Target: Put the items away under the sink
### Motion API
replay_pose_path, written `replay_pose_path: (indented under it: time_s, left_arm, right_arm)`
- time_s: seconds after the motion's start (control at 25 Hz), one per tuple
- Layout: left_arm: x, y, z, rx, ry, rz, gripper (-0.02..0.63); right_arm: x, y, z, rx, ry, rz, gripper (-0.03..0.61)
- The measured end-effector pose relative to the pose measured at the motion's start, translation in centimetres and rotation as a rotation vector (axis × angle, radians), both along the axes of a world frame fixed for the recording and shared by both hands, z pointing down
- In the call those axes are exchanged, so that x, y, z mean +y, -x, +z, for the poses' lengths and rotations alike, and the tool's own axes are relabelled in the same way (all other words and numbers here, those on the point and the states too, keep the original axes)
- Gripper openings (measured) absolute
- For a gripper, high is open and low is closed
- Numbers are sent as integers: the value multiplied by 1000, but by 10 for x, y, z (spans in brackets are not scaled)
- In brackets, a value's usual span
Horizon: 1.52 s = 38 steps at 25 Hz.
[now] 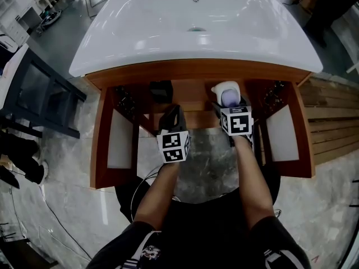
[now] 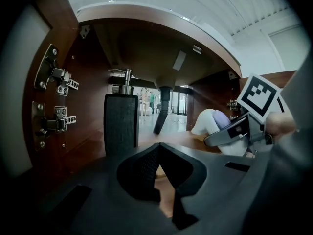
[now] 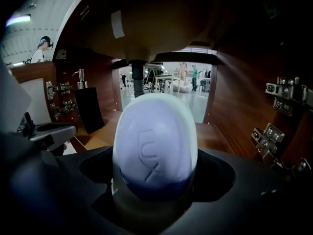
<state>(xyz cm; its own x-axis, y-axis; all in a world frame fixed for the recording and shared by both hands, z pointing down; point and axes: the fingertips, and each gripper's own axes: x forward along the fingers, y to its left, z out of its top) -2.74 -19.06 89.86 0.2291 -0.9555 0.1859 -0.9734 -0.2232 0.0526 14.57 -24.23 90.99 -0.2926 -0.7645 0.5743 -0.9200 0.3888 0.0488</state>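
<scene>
Gripping the white-and-lavender bottle (image 3: 154,146) upright, the right gripper (image 1: 230,109) holds it over the cabinet shelf (image 3: 211,134) near the right wall, with open shelf behind, while the left gripper (image 2: 159,153), jaws together and empty, faces the black dispenser (image 2: 121,124) by the left wall.

**Q:** Item A?
**A:** Black dispenser (image 2: 121,124) with a metal pump, upright on the wooden shelf (image 2: 183,137) under the sink (image 1: 140,32), left side.

**Q:** Item B?
**A:** White bottle (image 3: 154,155) with a lavender face, clamped in the right gripper (image 1: 229,102), apart from A.
</scene>
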Motion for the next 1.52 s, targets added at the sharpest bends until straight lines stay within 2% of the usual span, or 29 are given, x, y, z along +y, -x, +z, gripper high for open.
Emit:
replay_pose_path:
  time_s: [0.12,0.56,0.8,1.12,1.32,1.52]
  left_arm:
    - [-2,2,-6,4,-21,-4,6]
    - [-2,2,-7,2,-16,18,6]
    - [-1,1,-12,-13,-31,32,6]
    - [3,-2,-10,-26,-29,46,6]
    - [1,-5,-6,-13,-18,41,8]
    - [2,-11,-5,-7,-13,43,7]
  right_arm:
    - [-12,4,-1,-5,17,4,477]
    - [-49,-7,13,32,121,43,477]
    - [-65,1,20,34,179,49,477]
    - [-73,12,31,41,223,39,477]
    - [-69,16,31,17,305,35,477]
    - [-68,15,30,11,309,39,477]
